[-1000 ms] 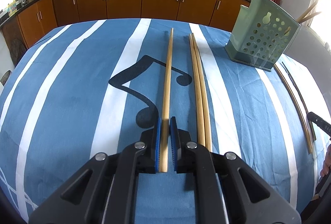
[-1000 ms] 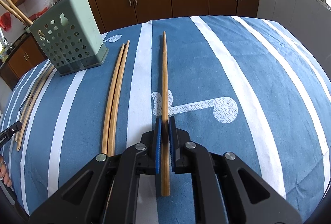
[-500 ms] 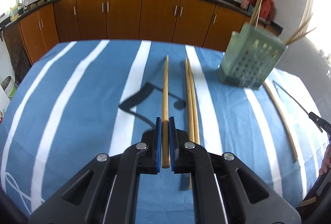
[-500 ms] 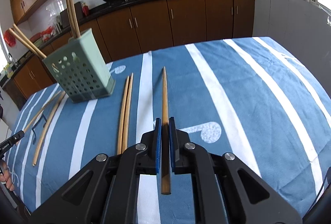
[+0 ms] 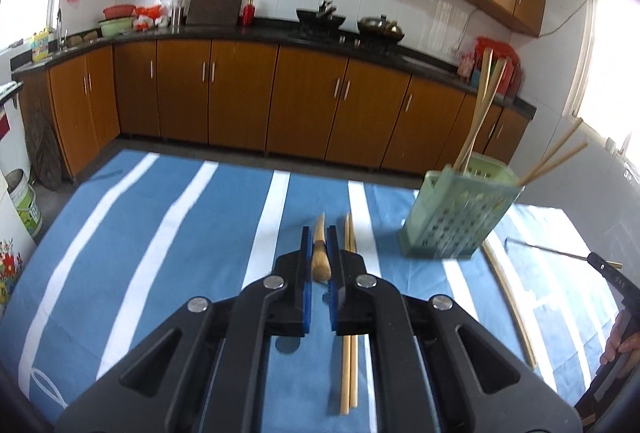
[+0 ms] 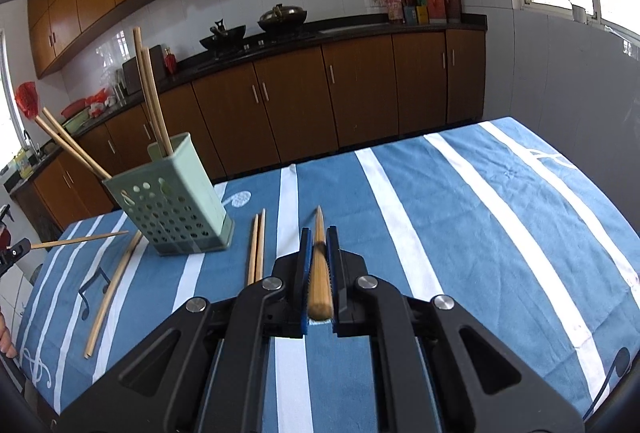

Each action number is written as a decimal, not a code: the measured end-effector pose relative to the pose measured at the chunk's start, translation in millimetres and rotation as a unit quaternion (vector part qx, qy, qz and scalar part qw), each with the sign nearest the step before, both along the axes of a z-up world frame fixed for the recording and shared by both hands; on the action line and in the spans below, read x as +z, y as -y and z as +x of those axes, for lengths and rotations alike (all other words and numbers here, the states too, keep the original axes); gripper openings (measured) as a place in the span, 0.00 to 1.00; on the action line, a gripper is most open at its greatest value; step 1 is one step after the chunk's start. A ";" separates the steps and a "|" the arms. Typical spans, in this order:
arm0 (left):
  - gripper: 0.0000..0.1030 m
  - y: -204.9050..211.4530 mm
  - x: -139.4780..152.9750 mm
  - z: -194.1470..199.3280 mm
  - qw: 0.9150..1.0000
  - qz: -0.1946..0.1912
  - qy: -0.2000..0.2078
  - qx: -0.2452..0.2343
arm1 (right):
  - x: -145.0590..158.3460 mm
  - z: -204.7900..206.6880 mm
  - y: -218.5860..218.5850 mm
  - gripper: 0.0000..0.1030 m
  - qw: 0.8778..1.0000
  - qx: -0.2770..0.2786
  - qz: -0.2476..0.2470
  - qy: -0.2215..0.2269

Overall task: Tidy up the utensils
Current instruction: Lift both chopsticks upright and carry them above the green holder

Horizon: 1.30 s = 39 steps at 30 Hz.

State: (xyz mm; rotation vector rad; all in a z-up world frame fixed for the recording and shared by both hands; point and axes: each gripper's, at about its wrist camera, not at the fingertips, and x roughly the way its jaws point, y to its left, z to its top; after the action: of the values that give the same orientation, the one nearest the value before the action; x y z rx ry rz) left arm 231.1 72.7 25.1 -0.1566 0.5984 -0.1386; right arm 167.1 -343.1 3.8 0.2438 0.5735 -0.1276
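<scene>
My left gripper (image 5: 319, 235) is shut on one wooden chopstick (image 5: 320, 257) and holds it in the air above the blue striped tablecloth (image 5: 160, 273). My right gripper (image 6: 319, 235) is shut on a second chopstick (image 6: 319, 269), also lifted and pointing away from me. A pale green perforated holder (image 5: 452, 221) (image 6: 176, 209) stands on the table between the two hands, with several chopsticks leaning out of it. A pair of chopsticks (image 5: 347, 333) (image 6: 256, 253) lies flat beside each gripper. One more chopstick (image 5: 508, 297) (image 6: 116, 285) lies near the holder.
Brown kitchen cabinets (image 5: 240, 101) and a dark counter with woks (image 6: 248, 33) run behind the table's far edge. A person's hand (image 5: 620, 345) shows at the right border of the left wrist view. A bucket (image 5: 24, 205) stands on the floor to the left.
Both grippers have risen with their chopsticks, which now hang clear of the cloth. Both views have tilted up and show more of the cabinets and wall.
</scene>
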 end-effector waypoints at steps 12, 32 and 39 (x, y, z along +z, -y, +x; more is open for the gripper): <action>0.07 3.4 51.5 0.4 0.998 0.001 0.057 -0.003 | 47.2 -1.7 -11.7 0.07 0.998 0.026 -0.010 0.053; 0.07 64.8 159.7 -20.9 0.986 -0.014 0.151 -0.074 | 165.8 1.2 -75.2 0.07 0.972 0.141 0.017 0.189; 0.07 85.7 172.0 -7.5 0.985 -0.029 0.159 -0.064 | 166.7 22.9 -88.7 0.07 0.972 0.133 0.004 0.194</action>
State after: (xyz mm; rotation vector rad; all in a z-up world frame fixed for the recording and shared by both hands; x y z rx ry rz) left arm 223.6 -13.1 197.1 -0.1488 0.2857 -0.2999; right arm 190.0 -254.4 170.5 0.1917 0.2127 0.1797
